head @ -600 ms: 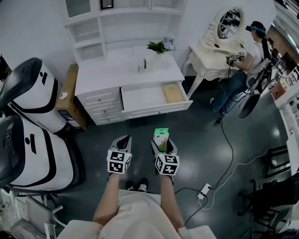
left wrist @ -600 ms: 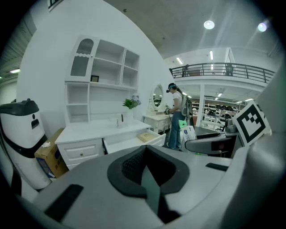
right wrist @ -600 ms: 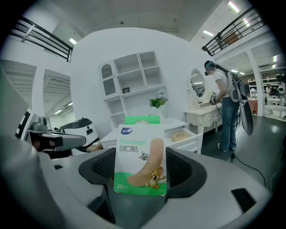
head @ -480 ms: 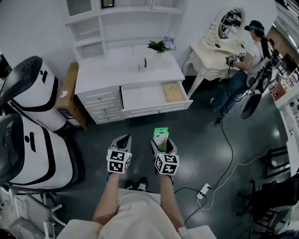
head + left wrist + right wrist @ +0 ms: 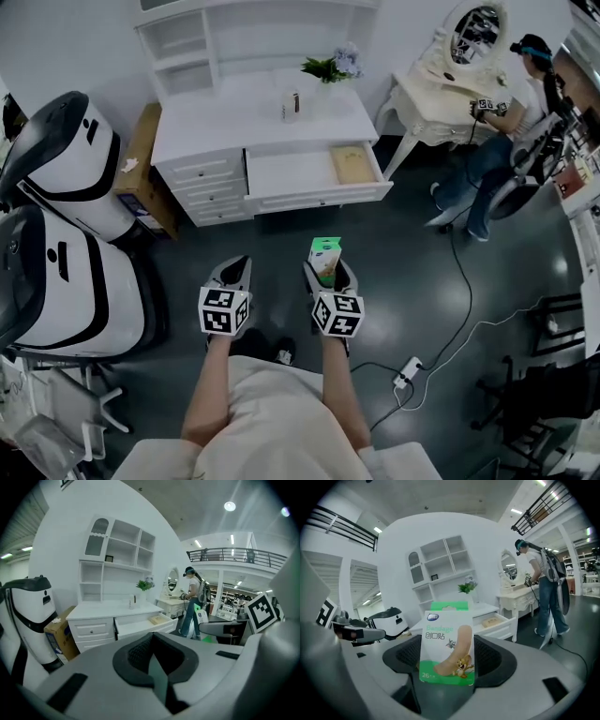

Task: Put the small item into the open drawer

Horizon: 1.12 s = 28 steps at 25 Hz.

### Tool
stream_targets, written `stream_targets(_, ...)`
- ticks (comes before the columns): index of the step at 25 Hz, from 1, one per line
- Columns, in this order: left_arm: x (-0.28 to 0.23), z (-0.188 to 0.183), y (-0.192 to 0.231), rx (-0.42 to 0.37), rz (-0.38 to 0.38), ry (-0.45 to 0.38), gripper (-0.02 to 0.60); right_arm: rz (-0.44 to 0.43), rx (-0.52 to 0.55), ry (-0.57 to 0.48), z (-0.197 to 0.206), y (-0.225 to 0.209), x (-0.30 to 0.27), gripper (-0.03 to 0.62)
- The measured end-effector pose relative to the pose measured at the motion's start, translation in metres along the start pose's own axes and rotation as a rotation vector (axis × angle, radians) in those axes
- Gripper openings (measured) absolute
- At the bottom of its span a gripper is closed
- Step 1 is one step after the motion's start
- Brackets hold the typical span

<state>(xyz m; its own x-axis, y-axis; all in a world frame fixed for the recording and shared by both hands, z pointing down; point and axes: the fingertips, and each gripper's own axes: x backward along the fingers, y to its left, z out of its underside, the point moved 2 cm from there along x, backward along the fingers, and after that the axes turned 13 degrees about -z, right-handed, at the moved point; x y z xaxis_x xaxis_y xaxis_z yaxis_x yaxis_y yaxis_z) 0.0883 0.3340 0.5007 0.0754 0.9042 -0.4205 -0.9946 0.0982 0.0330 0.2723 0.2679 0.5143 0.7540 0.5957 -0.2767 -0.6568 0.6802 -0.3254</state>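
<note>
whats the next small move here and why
Probably carry the right gripper forward toward the open drawer. It already grips the bandage box upright between its jaws, and the drawer stands well ahead of it, pulled out, with its left part bare.

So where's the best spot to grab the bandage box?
Its lower half, squeezed across the two narrow sides from below. The bandage box is flat and stands upright, and the right hand-held gripper holds it just so, green top poking out.
</note>
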Motion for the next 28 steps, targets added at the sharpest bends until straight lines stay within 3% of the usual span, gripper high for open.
stream_targets(8, -0.008, -0.010, 0.018, -0.041, -0.074, -0.032, 0.014, -0.017, -0.019, 0.009, 0.006, -0.009, -0.011, 0.365)
stream_targets(14, -0.049, -0.017, 0.028, -0.100, -0.066, -0.035, 0.014, -0.011, -0.014, 0.001, -0.008, -0.025, -0.042, 0.365)
stream_targets(21, -0.123, -0.055, 0.043, 0.013, 0.008, -0.065, 0.014, 0.026, -0.033, 0.004, -0.032, -0.064, -0.096, 0.365)
stream_targets(28, -0.200, -0.090, 0.071, 0.019, 0.076, -0.035, 0.014, 0.075, -0.061, 0.015, -0.056, -0.090, -0.167, 0.365)
